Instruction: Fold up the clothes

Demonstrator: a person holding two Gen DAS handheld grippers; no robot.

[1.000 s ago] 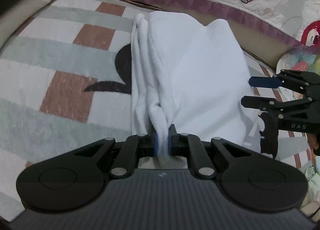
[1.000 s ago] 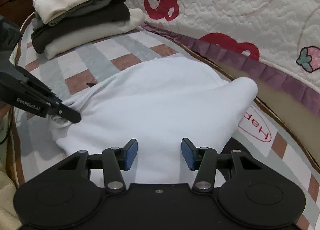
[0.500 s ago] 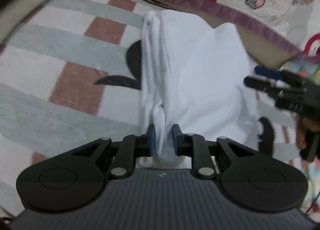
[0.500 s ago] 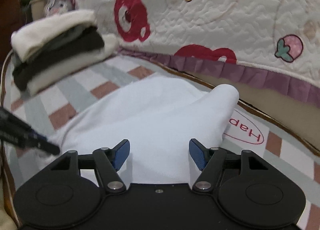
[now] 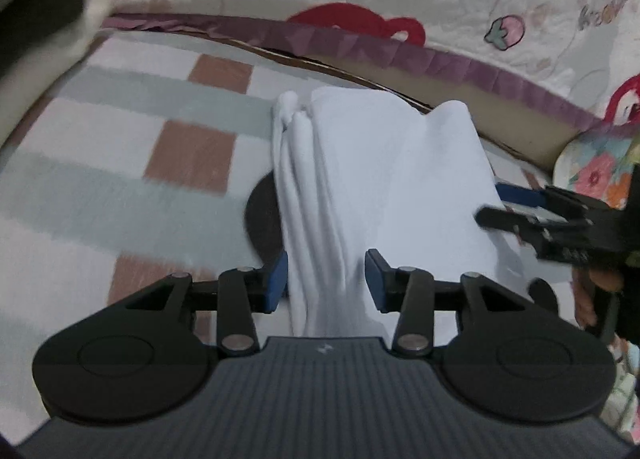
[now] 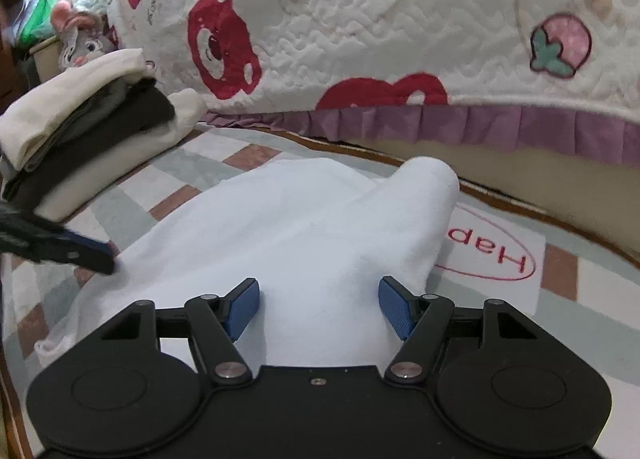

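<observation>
Underneath: checked rug (image 5: pixel 120 187), white garment (image 5: pixel 384 187) on it.
Ahead: bear quilt (image 6: pixel 400 39).
Left gripper (image 5: pixel 326 283): opening, cloth between, unpinched.
Right gripper (image 6: pixel 318 305): spread.

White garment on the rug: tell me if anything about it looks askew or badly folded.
The white garment is unevenly folded: its left edge is bunched into ropey ridges, and the far right corner humps up off the checked rug. The left gripper is opening around the bunched end.

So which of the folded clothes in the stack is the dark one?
The near-black garment in the folded stack at the left of the right wrist view: it lies just above the bottom cream piece, under a grey and a cream layer.
</observation>
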